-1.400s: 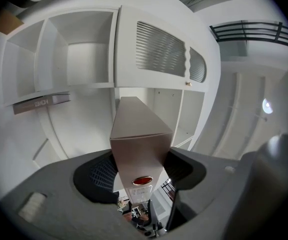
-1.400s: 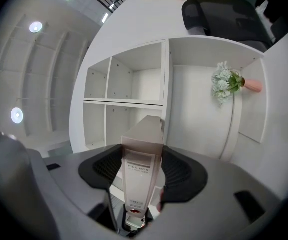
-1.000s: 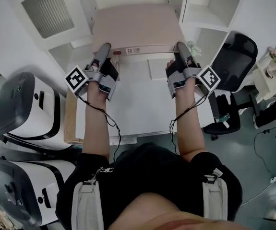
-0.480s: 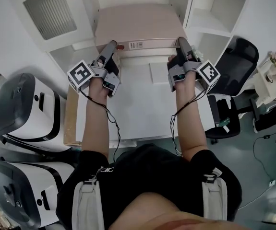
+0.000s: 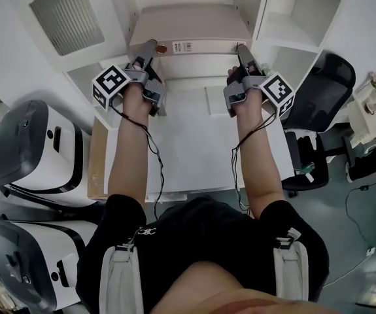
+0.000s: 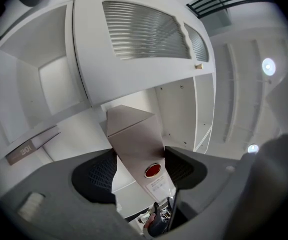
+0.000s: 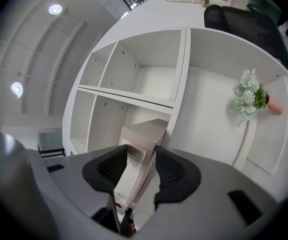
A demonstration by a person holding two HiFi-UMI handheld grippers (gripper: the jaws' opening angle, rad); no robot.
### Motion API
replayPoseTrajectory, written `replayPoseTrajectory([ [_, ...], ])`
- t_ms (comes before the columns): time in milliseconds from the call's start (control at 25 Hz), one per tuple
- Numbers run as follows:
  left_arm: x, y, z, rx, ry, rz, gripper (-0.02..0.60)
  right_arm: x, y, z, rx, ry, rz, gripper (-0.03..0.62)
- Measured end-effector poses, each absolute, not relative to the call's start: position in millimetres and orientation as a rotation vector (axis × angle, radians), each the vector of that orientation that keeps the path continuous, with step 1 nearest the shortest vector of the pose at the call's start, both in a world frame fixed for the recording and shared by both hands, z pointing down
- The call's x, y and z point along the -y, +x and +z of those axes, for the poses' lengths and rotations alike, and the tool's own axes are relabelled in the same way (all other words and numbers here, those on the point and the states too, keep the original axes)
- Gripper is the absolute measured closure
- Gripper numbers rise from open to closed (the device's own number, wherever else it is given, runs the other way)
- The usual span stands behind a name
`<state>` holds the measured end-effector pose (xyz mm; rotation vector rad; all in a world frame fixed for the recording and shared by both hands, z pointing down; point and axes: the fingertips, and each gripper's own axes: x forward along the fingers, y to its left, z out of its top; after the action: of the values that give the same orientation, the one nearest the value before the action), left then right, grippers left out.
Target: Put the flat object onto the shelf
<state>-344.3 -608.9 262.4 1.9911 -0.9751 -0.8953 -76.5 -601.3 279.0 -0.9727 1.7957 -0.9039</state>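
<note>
The flat object is a pinkish-beige box point(image 5: 188, 25) with a white label and a red round sticker on its near edge. It is held up in the air in front of the white shelf unit point(image 5: 276, 31). My left gripper point(image 5: 150, 47) is shut on the box's left near corner, and the box point(image 6: 136, 144) fills the gap between its pads. My right gripper point(image 5: 242, 50) holds the right near corner. Its jaws are closing, with the box point(image 7: 138, 149) between the pads and touching both.
An open cabinet door with ribbed glass point(image 5: 63, 18) stands at the left of the shelf. Below lies a white desk point(image 5: 188, 142). A black chair point(image 5: 318, 77) is at the right, white machines point(image 5: 31, 149) at the left. Flowers point(image 7: 251, 96) sit in a shelf compartment.
Both grippers have carried the box up and away from the desk, toward the shelf opening. The hold on both corners stays.
</note>
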Motion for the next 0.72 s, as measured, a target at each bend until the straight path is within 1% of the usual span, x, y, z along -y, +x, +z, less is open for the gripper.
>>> replayPoseTrajectory([
  [120,621,-344,262,1.018,1.97,-0.893,0.273,617,-76,277,-1.801,-0.996,-0.912,0.419],
  [360,643,-350,271,1.051,1.872,-0.922,0.218,641,-80,277,-1.822,-1.052,-0.923,0.418],
  [520,651,-350,272,1.088,1.88,-0.96,0.199,653,-78,278,-1.828,-1.191,-0.868,0.416],
  [720,664,-351,272,1.146,1.893,-0.986,0.192,667,-77,282,-1.809,-1.32,-0.856,0.416],
])
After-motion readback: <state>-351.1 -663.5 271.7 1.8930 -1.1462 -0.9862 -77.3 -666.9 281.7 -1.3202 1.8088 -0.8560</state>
